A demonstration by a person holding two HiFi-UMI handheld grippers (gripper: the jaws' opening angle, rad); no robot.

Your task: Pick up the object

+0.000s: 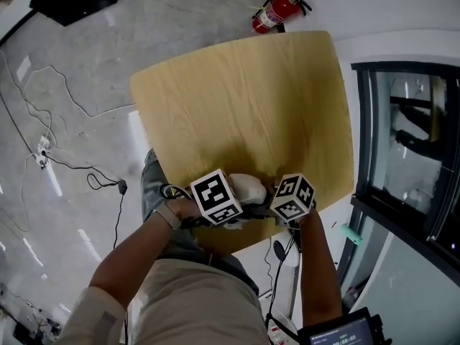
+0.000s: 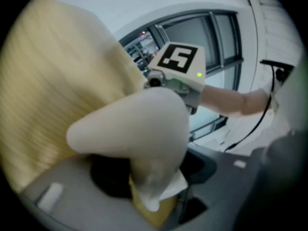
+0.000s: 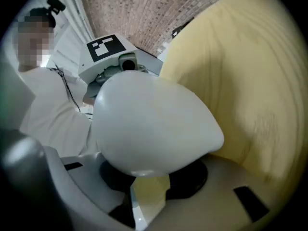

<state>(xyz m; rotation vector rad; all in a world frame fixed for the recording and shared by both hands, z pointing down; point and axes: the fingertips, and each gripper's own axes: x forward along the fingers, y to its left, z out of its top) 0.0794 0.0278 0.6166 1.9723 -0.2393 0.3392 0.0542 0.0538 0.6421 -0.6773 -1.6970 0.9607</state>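
White rounded object (image 1: 250,187) is over the near edge of the table (image 1: 244,99), between the two facing tools. The left tool (image 1: 231,208) holds it in wide-set jaws, and the right tool (image 1: 282,205) has its jaws close on either side, though whether its pads press is unclear. Only the gripper views show it filling each gap, with the other tool's marker cube behind it; only the head view shows the whole table and, beyond it, a red fire extinguisher (image 1: 275,13).
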